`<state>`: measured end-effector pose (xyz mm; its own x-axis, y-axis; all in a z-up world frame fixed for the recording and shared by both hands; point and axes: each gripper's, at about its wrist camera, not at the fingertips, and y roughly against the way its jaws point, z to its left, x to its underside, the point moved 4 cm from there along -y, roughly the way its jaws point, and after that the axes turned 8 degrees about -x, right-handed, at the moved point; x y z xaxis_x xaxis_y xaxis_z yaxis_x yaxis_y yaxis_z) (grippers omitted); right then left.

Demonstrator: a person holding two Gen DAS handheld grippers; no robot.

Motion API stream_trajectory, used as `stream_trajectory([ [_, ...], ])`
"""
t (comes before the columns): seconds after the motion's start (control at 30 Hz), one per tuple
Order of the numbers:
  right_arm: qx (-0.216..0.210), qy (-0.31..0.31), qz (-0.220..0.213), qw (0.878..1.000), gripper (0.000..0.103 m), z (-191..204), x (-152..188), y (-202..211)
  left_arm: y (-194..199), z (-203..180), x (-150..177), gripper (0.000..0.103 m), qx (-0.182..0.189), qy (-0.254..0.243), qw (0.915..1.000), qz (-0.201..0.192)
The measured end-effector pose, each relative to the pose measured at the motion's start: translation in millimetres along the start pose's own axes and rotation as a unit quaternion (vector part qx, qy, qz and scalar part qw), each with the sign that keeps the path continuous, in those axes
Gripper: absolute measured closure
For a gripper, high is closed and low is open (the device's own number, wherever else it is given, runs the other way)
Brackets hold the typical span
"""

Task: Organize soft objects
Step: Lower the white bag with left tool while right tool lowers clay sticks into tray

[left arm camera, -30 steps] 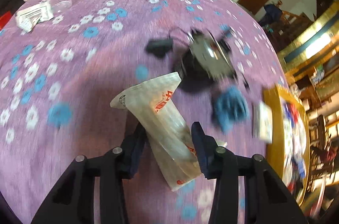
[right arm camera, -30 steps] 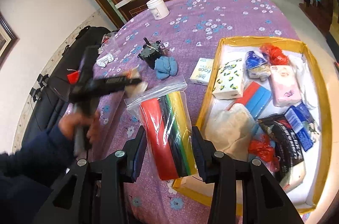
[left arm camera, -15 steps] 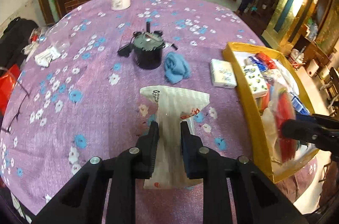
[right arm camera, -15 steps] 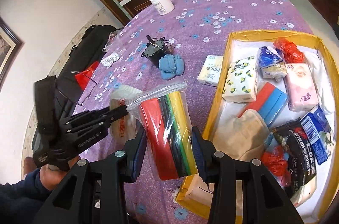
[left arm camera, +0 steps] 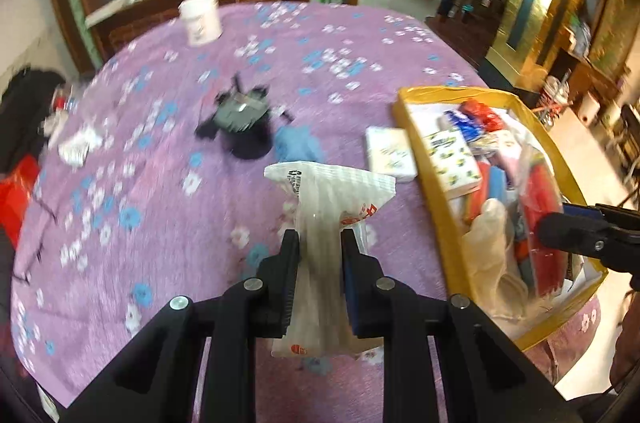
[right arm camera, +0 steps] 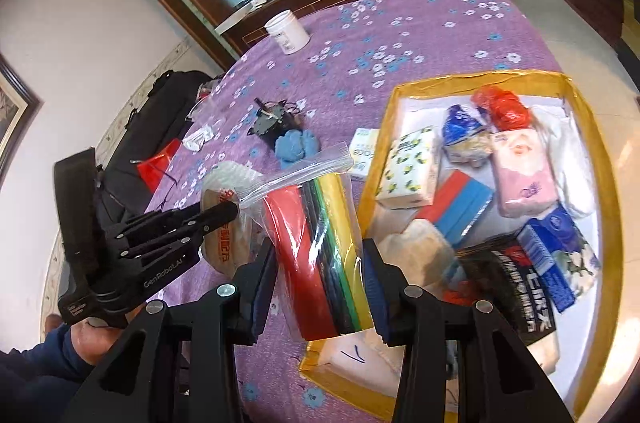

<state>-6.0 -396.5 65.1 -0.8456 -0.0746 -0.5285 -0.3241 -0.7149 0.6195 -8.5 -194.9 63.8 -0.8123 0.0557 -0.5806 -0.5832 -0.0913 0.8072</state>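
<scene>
My left gripper is shut on a white plastic packet with red print and holds it above the purple flowered tablecloth, left of the yellow tray. The packet also shows in the right wrist view. My right gripper is shut on a clear zip bag of red, black, green and yellow sheets, held over the yellow tray's left rim. The tray holds several tissue packs and soft packets.
A blue cloth, a black gadget and a white tissue pack lie on the cloth left of the tray. A white jar stands at the far side. A black bag sits beyond the table's left edge.
My left gripper closed on the white packet and lifted it, swinging toward the tray. My right gripper kept its hold on the zip bag and moved slightly over the tray's rim.
</scene>
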Motion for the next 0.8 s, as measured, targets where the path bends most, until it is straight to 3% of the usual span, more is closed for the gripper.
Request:
stream_trajectory([
  [0.43,0.029,-0.040,-0.032,0.998,0.058,-34,4,36,16,-80,-25,0.083,0.028,-0.097,0.9942,-0.038],
  [0.8,0.060,-0.071,-0.052,0.994,0.058,-65,8,69,17,-138,-23,0.083,0.047,-0.154,0.9858,-0.047],
])
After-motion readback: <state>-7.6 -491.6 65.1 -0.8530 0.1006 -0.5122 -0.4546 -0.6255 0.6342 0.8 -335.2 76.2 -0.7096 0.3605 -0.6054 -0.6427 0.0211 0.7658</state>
